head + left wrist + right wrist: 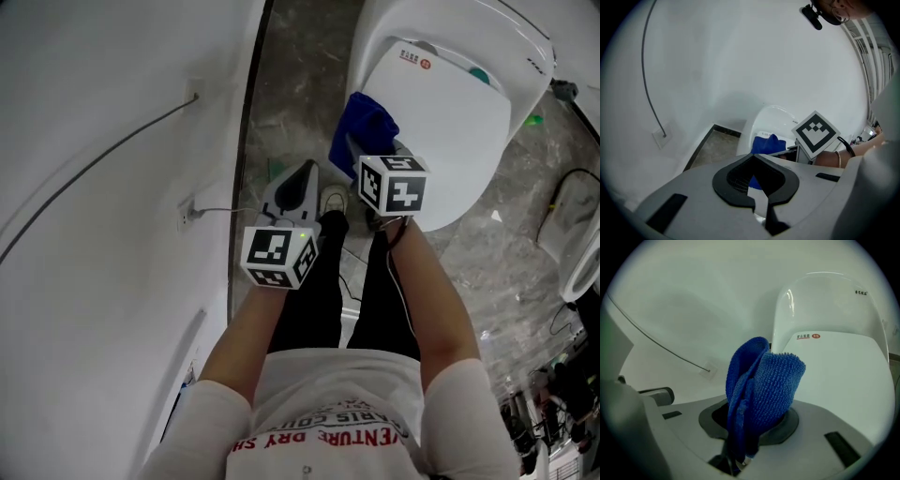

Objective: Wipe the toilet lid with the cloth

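The right claw [736, 460] clamped the cloth [761, 385] beside the lid [445, 122]; the left claw [758, 206] sat closed, empty. Wiping looked barely begun, nearly all the lid left.

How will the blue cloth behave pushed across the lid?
The cloth bunches in loose folds from the right claw, so it's likely floppy and will crumple. Its looped pile probably grips the glossy toilet lid lightly.

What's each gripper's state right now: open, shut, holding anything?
Left gripper: shut, nothing between its jaws.
Right gripper: shut on the blue cloth.
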`<move>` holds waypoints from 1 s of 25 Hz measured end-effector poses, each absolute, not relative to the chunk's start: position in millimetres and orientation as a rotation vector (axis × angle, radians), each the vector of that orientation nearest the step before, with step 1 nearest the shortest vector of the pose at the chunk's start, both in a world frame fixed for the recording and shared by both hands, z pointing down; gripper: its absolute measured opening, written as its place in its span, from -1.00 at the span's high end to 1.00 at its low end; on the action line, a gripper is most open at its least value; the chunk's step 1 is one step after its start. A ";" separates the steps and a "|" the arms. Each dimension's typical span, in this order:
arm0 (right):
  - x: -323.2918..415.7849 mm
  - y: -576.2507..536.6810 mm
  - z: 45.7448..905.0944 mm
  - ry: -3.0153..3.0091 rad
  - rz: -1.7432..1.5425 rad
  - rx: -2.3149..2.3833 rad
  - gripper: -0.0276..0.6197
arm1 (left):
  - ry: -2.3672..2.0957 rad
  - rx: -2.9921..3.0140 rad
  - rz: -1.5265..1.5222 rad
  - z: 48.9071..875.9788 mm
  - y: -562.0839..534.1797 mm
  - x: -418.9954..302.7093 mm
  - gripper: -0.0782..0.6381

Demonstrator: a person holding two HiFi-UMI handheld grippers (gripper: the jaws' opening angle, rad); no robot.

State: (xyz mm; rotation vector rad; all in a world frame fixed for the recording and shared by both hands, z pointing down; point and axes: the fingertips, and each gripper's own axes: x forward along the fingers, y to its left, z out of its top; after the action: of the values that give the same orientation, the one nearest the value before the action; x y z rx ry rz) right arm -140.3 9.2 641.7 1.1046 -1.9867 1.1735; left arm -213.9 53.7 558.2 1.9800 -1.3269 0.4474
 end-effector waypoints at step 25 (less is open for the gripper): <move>-6.2 24.7 653.5 -1.954 1.151 1.221 0.63 | -1.137 2.089 0.458 560.3 75.0 -85.3 0.76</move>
State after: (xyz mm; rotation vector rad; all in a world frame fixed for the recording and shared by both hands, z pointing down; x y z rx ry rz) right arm -6.2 24.7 653.5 1.2208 -1.9536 1.1506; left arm -85.3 75.0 560.3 2.0895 -1.1368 0.4585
